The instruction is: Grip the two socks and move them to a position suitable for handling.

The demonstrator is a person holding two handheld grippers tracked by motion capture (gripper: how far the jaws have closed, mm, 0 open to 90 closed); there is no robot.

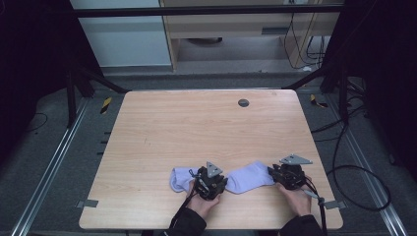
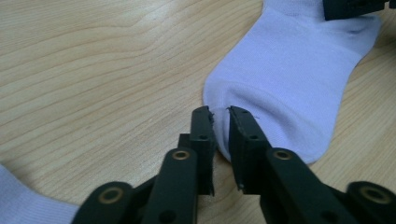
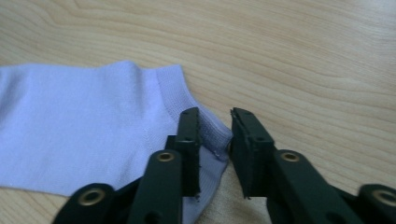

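Two pale lilac socks lie on the one wooden table: the first sock sits near the table's front edge, left of the middle, and the second sock lies just to the right of it, near that same front edge. Two black grippers work over the table's front part, the left gripper between the two socks and the right gripper at the second sock's right end. One small dark round disc is set in the table near its far edge.
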